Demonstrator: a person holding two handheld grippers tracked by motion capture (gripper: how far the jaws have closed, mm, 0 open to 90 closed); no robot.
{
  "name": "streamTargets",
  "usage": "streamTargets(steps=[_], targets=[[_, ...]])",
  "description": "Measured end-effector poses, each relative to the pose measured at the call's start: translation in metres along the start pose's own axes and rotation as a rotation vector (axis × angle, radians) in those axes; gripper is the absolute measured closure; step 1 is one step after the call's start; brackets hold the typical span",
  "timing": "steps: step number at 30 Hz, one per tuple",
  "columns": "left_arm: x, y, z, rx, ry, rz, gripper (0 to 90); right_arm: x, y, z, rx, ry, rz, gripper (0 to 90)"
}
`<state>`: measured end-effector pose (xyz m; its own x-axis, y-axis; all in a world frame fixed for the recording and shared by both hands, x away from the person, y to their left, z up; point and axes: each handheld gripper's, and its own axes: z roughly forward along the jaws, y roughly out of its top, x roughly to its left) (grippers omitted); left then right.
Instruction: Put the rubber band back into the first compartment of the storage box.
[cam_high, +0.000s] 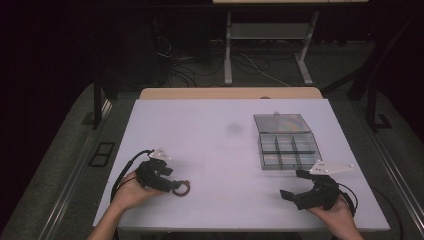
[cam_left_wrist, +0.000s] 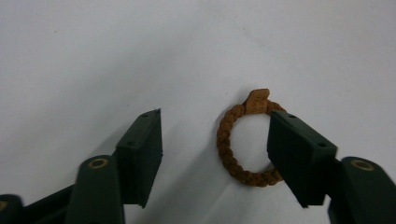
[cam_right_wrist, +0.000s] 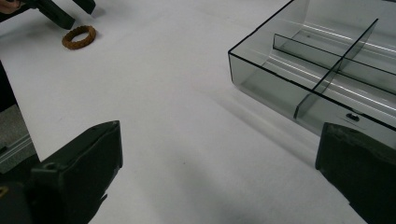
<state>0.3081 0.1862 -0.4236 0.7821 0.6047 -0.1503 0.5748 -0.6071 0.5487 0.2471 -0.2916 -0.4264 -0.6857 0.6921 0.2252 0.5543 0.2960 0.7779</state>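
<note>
bracelet (cam_left_wrist: 245, 142) of brown beads lies flat on the white tabletop (cam_high: 215, 145), half inside the left gripper (cam_left_wrist: 215, 149); its fingers (cam_left_wrist: 299, 154) stand apart, one over the far rim, not pinching yet. best to centre the band, then squeeze one side. right gripper (cam_right_wrist: 219, 182) waits wide open near the clear divided box (cam_right_wrist: 327, 60). beyond: dark floor, cables, a desk frame.
</note>
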Motion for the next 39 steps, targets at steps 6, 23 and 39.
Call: streamTargets(steps=[6,23,39], targets=[[-0.0014,-0.0004,0.0039,0.026,-0.019,0.022,48.2,0.0006,0.0001,0.0012,0.002,0.004,-0.001,0.8],[-0.0034,0.0000,0.0067,0.048,-0.037,0.060,67.6,0.0018,0.0001,0.0024,0.010,0.008,-0.007,0.8],[-0.0015,-0.0008,0.0063,0.044,-0.045,0.043,82.9,0.0023,-0.0004,0.0028,0.012,0.007,-0.010,0.8]])
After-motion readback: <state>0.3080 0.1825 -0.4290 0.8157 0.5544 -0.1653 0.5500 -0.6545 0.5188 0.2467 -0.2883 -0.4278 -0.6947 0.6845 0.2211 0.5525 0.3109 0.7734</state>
